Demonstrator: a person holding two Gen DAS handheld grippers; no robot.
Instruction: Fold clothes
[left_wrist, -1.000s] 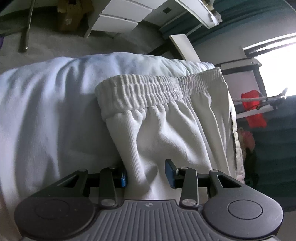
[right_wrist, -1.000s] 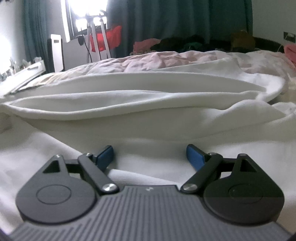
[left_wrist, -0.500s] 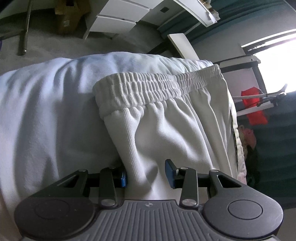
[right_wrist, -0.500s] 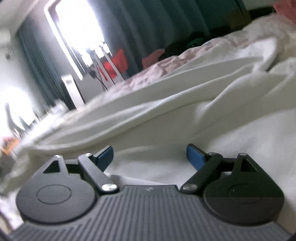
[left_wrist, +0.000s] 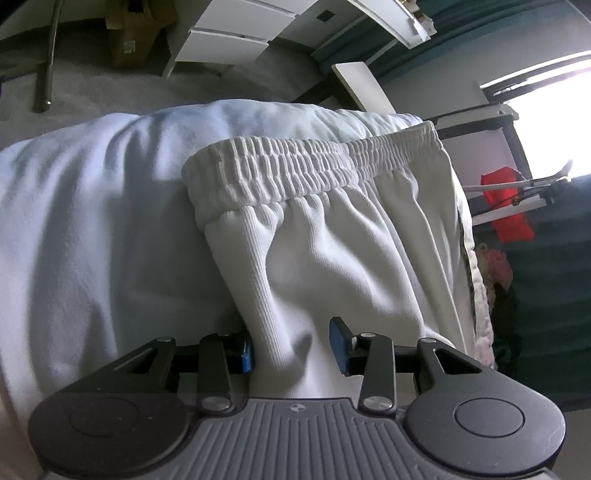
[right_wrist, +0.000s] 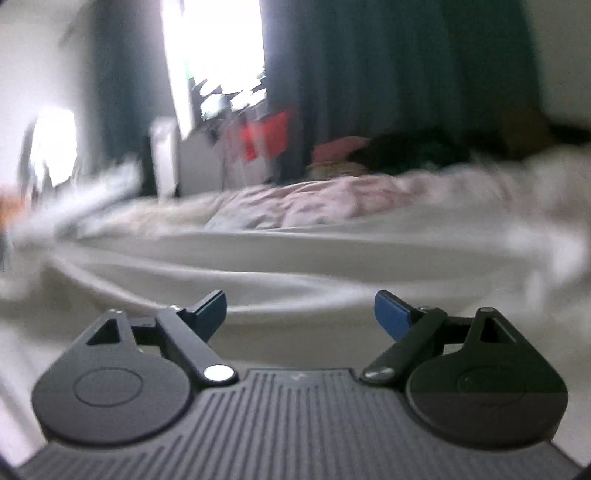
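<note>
My left gripper (left_wrist: 293, 350) had its jaws around a fold of the white shorts (left_wrist: 332, 251). The cloth filled the gap between the two blue pads (left_wrist: 339, 349), but the pads stood apart, so I cannot tell whether I really clenched it. The shorts lay on the bed (left_wrist: 92, 229), straight in front of this gripper, with the elastic waistband (left_wrist: 306, 170) at the far end, near the edge of the bed. Beyond it I saw the grey floor (left_wrist: 92, 92) and white drawers (left_wrist: 236, 33).

My right gripper (right_wrist: 300, 314) was released, with its jaws wide apart and nothing between them. It was low over white cloth (right_wrist: 295, 266) on the bed. This view was blurred. Behind were dark curtains (right_wrist: 388, 74) and a bright window (right_wrist: 214, 48).
</note>
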